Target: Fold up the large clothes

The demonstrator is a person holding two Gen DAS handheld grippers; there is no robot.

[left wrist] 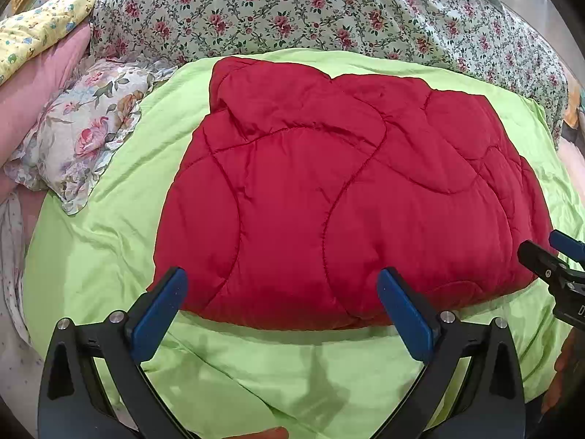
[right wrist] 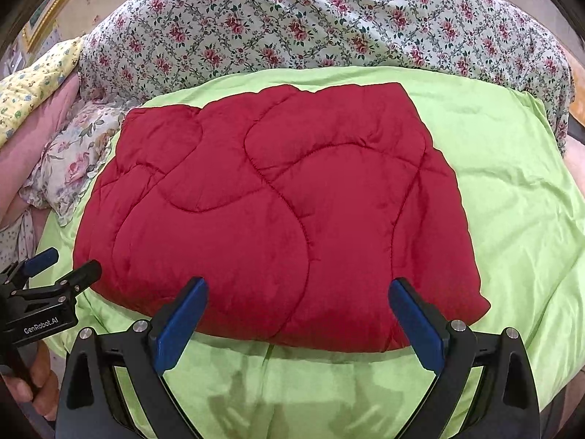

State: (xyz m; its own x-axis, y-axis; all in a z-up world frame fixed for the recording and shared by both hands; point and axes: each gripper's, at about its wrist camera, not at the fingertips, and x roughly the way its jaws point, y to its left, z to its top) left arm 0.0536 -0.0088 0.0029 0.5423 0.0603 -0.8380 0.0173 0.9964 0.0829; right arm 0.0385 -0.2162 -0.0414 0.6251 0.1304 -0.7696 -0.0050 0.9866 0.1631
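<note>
Left wrist view and right wrist view: one folded red quilt on a green sheet, both tongs spread and holding nothing.

Left wrist view: red quilt, quilted in curved seams, lay folded in a thick block on the lime-green sheet; left gripper hung just before its near edge, blue pads wide apart; right gripper entered at the right edge beside the quilt's right corner; floral pillow lay left, rose-print bedspread behind. Right wrist view: quilt sat centred on the sheet; right gripper was spread at its near edge; left gripper, likewise spread, stood at the quilt's left corner.
</note>
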